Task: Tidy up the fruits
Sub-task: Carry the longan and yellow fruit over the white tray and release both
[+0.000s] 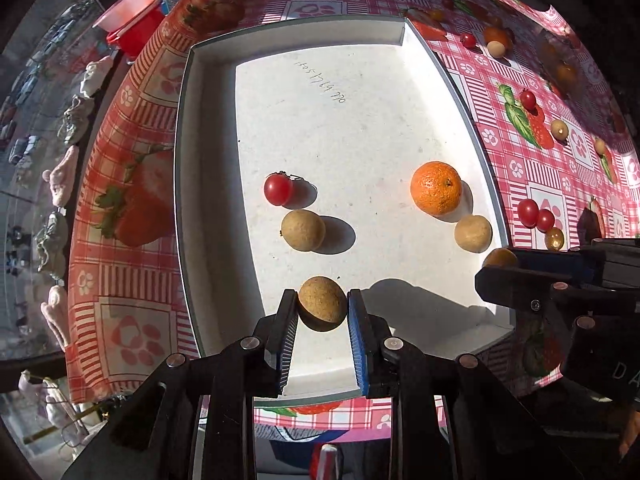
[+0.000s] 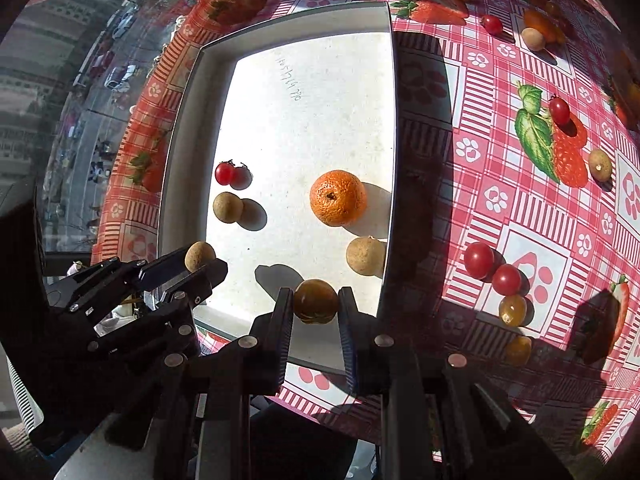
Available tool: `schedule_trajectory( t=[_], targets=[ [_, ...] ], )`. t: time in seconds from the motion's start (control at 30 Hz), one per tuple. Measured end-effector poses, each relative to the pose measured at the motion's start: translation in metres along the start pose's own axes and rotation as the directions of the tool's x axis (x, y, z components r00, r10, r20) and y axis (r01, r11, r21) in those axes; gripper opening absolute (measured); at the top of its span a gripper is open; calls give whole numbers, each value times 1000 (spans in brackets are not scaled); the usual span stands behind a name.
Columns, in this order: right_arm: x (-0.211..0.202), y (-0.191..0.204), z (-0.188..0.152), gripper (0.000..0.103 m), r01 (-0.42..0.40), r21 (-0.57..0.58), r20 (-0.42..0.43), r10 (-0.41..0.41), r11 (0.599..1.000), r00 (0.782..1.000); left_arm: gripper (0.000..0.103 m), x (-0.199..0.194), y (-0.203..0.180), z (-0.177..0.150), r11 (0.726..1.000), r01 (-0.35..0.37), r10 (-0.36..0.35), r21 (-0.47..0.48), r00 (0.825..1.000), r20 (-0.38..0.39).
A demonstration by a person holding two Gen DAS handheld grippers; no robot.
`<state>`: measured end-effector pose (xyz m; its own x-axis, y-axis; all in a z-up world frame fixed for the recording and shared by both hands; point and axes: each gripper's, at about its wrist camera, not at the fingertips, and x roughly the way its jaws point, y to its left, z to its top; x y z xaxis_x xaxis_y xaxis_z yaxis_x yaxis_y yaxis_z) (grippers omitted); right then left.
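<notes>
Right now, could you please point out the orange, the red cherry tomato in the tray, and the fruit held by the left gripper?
orange (image 1: 435,188), left wrist view, centre of its peel.
red cherry tomato (image 1: 278,189), left wrist view, middle of its skin.
brown round fruit (image 1: 322,303), left wrist view, its middle, between the fingers.

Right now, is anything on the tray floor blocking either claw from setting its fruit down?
Nothing visible. The left claw holds a longan and the right claw an amber fruit, both above bare floor of the white tray; the mandarin lies farther in.
</notes>
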<state>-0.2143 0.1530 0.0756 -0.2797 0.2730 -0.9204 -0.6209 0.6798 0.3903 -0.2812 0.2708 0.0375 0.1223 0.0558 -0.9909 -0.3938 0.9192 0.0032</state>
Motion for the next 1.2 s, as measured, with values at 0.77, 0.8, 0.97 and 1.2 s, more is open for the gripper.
schedule_trajectory(
  t=[0.77, 0.8, 0.97, 1.2],
  targets=[
    [65, 3, 7, 28, 62, -15, -149, -64, 998, 987, 63, 47, 7, -7, 999, -49, 49, -9, 996, -81],
    [65, 2, 8, 31, 56, -14, -149, -57, 998, 987, 75, 45, 8, -6, 996, -82, 81, -15, 994, -68],
    [58, -4, 15, 46, 32, 16, -144, -29, 999, 989, 75, 45, 12, -3, 997, -81, 80, -10, 994, -71],
    [30, 6, 26, 83, -19, 10, -72, 19, 1000, 997, 75, 36, 11, 6, 997, -80, 79, 1, 994, -79]
  ],
)
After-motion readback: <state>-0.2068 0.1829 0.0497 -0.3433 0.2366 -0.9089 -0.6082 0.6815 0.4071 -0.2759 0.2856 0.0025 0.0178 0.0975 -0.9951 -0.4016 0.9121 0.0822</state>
